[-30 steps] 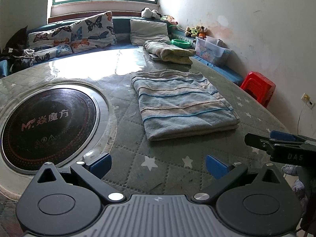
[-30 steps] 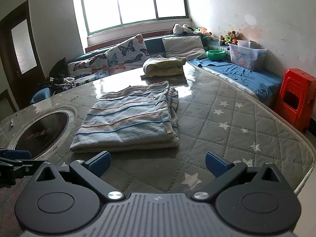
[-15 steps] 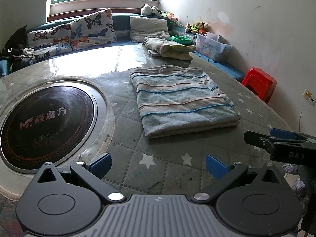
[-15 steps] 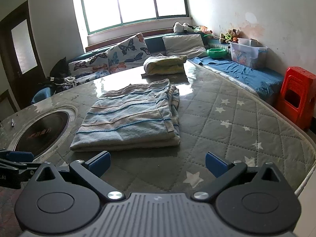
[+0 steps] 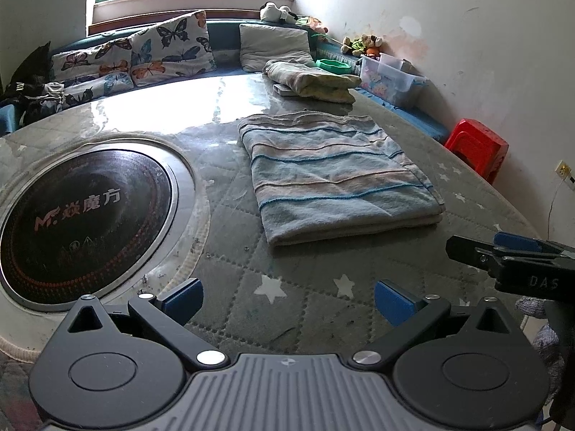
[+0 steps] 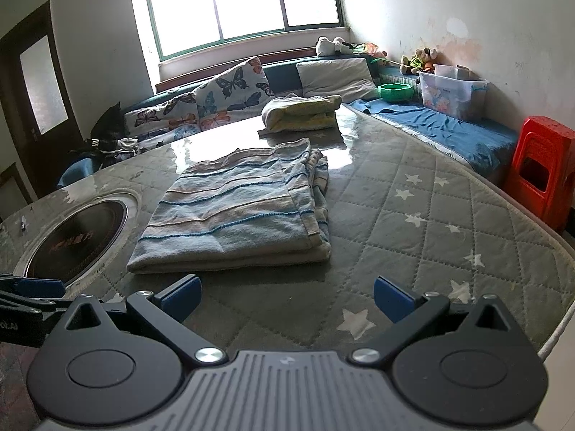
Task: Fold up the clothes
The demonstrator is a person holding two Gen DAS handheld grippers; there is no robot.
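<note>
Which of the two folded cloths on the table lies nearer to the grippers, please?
The blue-striped folded cloth lies nearer, just ahead of both open grippers. The yellowish folded cloth sits beyond it, at the table's far edge by the cushions.

The folded cloth [image 5: 341, 179] lies on the table [image 5: 309, 309], right of the inset cooktop [image 5: 82, 212].
</note>
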